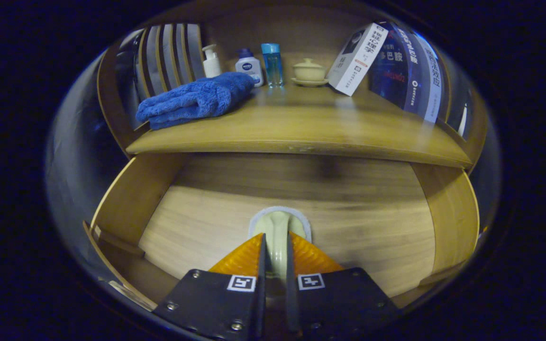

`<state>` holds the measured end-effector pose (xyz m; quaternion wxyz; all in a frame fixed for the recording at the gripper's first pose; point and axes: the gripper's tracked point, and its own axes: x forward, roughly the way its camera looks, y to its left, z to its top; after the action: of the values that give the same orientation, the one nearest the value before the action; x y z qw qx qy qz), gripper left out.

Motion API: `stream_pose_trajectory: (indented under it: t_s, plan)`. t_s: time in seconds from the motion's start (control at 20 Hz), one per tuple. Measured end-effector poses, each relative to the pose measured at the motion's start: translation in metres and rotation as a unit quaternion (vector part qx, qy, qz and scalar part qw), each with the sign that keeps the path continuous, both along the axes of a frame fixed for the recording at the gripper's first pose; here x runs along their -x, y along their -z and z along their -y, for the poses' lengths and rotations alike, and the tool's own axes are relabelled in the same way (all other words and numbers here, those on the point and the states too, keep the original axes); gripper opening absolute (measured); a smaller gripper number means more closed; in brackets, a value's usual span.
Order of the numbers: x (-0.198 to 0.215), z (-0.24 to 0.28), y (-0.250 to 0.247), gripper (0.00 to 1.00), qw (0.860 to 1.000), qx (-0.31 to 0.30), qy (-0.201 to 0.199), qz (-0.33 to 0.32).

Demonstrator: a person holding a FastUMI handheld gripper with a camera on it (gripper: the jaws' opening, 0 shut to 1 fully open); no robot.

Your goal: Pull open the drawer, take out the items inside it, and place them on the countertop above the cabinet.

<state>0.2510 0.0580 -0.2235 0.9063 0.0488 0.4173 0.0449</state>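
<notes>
Gripper (276, 246) fingers are closed narrowly on a pale spoon-like item (277, 227) inside the open drawer (131, 199). Blue towel (195, 99) lies on the countertop (301, 128) above.

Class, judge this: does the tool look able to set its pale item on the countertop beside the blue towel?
Probably yes: the tool, shut on the pale item, faces bare countertop beside the blue towel.

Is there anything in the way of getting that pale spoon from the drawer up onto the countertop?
The tool grips the spoon inside the open drawer. The countertop overhangs above; its middle is bare, right of the blue towel.
</notes>
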Motion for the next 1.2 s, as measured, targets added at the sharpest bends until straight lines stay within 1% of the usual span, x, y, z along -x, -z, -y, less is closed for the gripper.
stream_pose_trajectory:
  t_s: [0.25, 0.4, 0.55, 0.75, 0.95, 1.2]
  plan:
    - [0.0, -0.001, -0.027, 0.18, 0.999, 0.001, -0.008, 0.053]
    - [0.002, -0.001, -0.055, 0.18, 0.996, -0.007, -0.011, 0.085]
    - [0.004, -0.003, -0.087, 0.18, 0.994, -0.028, -0.012, 0.109]
    - [0.003, 0.002, -0.127, 0.18, 0.989, -0.037, -0.011, 0.143]
    - [-0.011, 0.012, -0.159, 0.18, 0.983, -0.019, -0.005, 0.181]
    - [-0.042, 0.017, -0.177, 0.18, 0.979, -0.012, 0.008, 0.204]
